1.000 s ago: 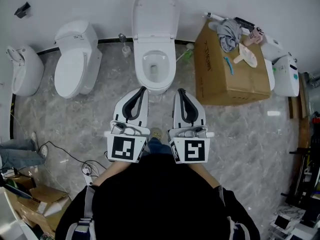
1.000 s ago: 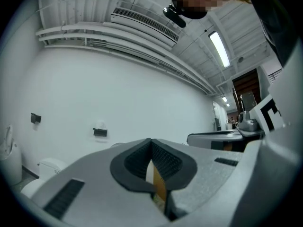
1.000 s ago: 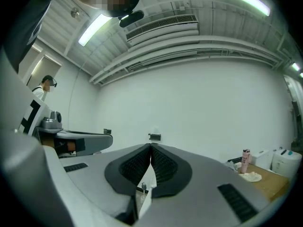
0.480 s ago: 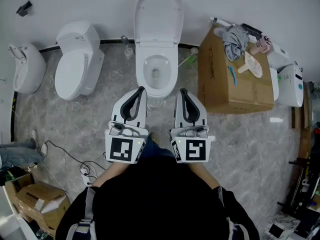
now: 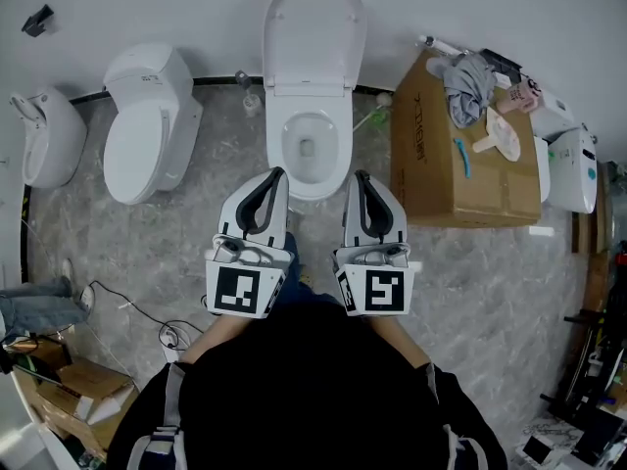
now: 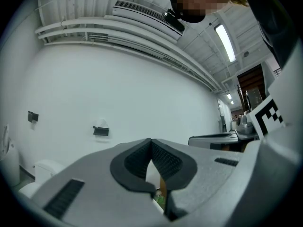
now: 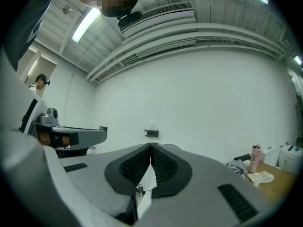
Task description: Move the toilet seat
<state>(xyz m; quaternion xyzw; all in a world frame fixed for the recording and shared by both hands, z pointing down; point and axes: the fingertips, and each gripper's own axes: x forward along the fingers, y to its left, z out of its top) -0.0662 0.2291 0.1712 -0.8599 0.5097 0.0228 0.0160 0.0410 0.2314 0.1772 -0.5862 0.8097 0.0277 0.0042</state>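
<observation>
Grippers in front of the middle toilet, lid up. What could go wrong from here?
Left gripper and right gripper are both shut, empty; unopened, they would likely just shove the seat. The raised lid might slam down if knocked. The cardboard box stands close beside the toilet, crowding the right gripper.

Cardboard box point(image 5: 423, 169), grey cloth point(image 5: 468, 84) on top

We see the toilet seat point(image 5: 313, 29) white, smooth and oval, raised upright with its inner face towards us, leaning back against the far wall; it is hinged at the far end of its toilet bowl point(image 5: 309, 186), which lies open mid-scene; whether a separate ring rests on the rim, we cannot tell.
</observation>
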